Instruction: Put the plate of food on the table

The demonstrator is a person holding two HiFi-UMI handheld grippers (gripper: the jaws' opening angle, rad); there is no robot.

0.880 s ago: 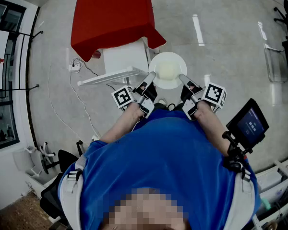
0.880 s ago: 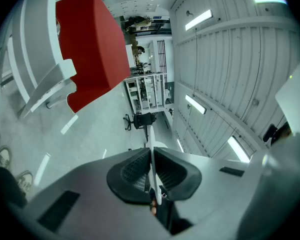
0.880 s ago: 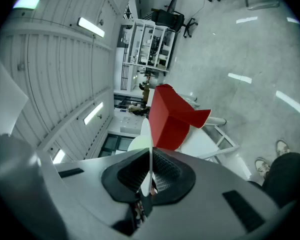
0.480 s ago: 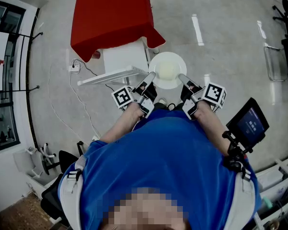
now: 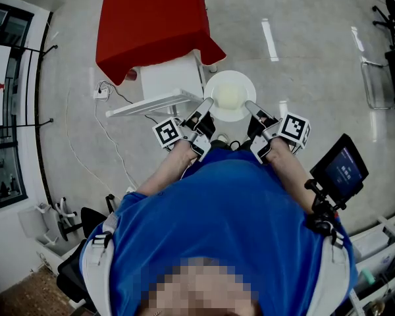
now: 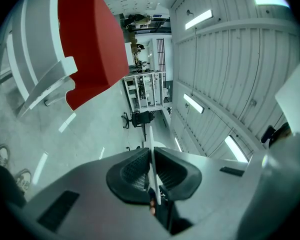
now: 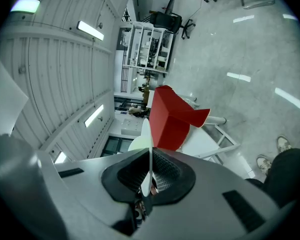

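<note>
Both claws are on the plate [image 5: 230,96] here, a round white dish with a broad, plain rim and a pale, creamy-yellow mound of food [image 5: 228,98] sitting in its shallow middle. The left gripper [image 5: 206,104] has its jaws pressed onto the near-left part of the rim, and its own view shows the thin white edge sandwiched between the two dark ribbed pads. The right gripper [image 5: 249,105] does the same on the near-right part of the rim, jaws clamped tight with the plate's edge running straight up between them. From the head view the plate is up in the air, carried level in front of the person's blue shirt [image 5: 230,222], with grey floor [image 5: 303,78] under its right half. It hangs just beside the near corner of the table [image 5: 170,78], whose top is draped in a bright red cloth [image 5: 151,25]; the plate's left edge sits close to that corner but is not on the cloth. Each gripper's marker cube sits just behind its jaws, and a small lit screen [image 5: 340,166] shows off to the right.
</note>
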